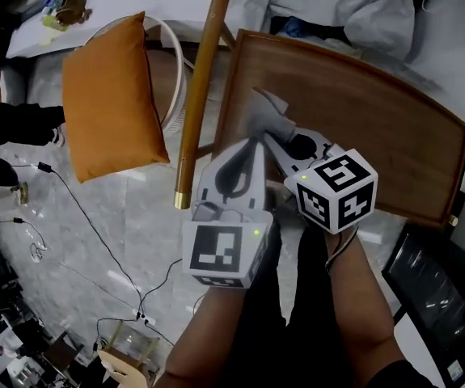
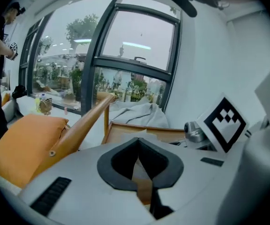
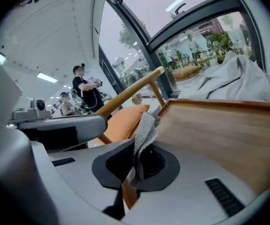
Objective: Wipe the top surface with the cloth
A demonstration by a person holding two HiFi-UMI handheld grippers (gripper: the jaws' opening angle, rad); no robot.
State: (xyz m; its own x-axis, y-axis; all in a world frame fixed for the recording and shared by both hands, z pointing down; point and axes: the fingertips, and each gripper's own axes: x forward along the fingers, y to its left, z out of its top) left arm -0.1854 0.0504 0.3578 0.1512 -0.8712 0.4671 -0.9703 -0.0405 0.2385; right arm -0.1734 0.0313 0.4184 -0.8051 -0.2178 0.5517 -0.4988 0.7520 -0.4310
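The wooden table top [image 1: 361,128] with a raised rim lies in front of me in the head view. A grey knitted cloth [image 1: 271,107] hangs over its near left part, pinched by my right gripper [image 1: 279,129]. In the right gripper view the cloth [image 3: 144,135] sticks up from the shut jaws [image 3: 137,165], beside the wooden surface [image 3: 219,135]. My left gripper [image 1: 251,148] hovers just left of the right one, at the table's left edge. Its jaws [image 2: 138,158] look shut with nothing between them, and the table rim [image 2: 125,131] shows beyond.
An orange cushion [image 1: 111,95] rests on a chair with a long wooden arm [image 1: 202,79] left of the table. Pale grey fabric [image 1: 337,6] is piled behind it. Cables [image 1: 95,233] run over the marble floor. A person [image 3: 85,95] stands far off.
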